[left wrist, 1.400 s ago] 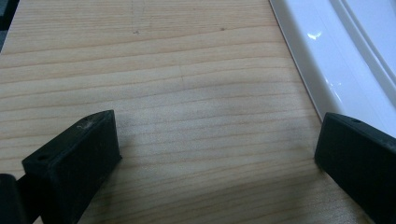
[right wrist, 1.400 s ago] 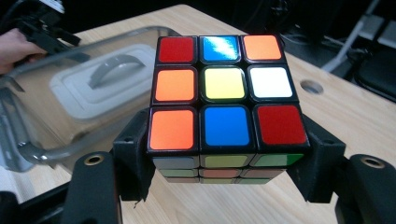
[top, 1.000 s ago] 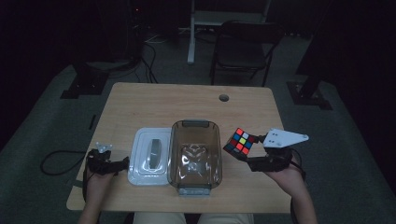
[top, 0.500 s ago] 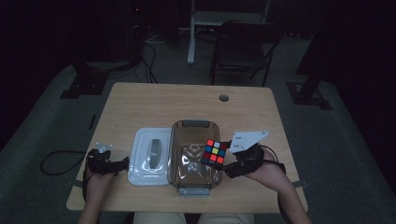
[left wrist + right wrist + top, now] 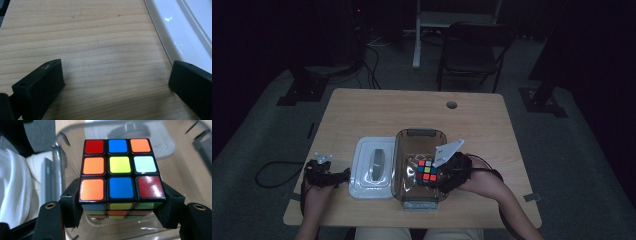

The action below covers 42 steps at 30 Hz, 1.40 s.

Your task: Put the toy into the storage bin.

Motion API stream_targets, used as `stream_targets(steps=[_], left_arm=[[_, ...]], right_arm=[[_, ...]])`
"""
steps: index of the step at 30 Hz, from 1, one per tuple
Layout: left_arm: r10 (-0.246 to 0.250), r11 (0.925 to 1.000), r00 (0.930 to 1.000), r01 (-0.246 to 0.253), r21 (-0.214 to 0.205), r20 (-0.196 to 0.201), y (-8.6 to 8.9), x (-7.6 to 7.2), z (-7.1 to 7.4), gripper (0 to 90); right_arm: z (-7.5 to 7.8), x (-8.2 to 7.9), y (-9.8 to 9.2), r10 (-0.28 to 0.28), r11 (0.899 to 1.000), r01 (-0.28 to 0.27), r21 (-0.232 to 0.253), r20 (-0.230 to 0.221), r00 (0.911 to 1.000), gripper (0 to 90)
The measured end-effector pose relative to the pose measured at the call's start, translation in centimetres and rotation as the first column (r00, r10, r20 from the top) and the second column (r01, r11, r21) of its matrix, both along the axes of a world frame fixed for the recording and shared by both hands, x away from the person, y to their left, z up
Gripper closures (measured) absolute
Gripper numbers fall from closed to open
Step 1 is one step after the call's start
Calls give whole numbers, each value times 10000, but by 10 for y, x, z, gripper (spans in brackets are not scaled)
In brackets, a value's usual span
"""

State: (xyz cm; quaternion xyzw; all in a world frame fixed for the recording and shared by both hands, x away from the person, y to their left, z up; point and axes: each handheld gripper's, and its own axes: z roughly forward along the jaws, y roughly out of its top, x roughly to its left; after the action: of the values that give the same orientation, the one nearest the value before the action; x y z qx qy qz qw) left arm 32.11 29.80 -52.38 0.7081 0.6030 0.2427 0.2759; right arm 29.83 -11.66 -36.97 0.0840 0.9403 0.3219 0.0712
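Nearest: right gripper [image 5: 439,177], jaws clamped on Rubik's cube [image 5: 427,170], cube held inside clear brown container [image 5: 419,137], likely for depositing. Left gripper [image 5: 343,175] at 9 o'clock, jaws spread, idle beside white lid [image 5: 372,167]. Beyond, 12 o'clock: bare table [image 5: 412,110], folding chair [image 5: 469,52].

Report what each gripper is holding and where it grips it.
The right gripper clamps the puzzle cube by two opposite side faces. The left gripper is open, holding nothing.
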Motion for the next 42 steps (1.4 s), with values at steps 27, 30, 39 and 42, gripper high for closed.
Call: stream_targets(steps=[27, 30, 39, 42], left_arm=[[-21, 10000, 10000, 21, -3, 1, 0, 0, 0, 6], [-22, 10000, 10000, 22, -4, 1, 0, 0, 0, 6], [-79, 10000, 10000, 79, 8, -10, 0, 0, 0, 6], [-81, 10000, 10000, 81, 7, -9, 0, 0, 0, 6]], right_arm=[[-38, 25, 67, 677, 9179, -1030, -3832, -1048, 9922, 339], [-42, 27, 75, 517, 8941, -869, -4393, -915, 9945, 339], [-55, 30, 86, 630, 8498, -1281, -5114, -1426, 9878, 339], [-59, 31, 89, 555, 8415, -1265, -5252, -1488, 9873, 339]])
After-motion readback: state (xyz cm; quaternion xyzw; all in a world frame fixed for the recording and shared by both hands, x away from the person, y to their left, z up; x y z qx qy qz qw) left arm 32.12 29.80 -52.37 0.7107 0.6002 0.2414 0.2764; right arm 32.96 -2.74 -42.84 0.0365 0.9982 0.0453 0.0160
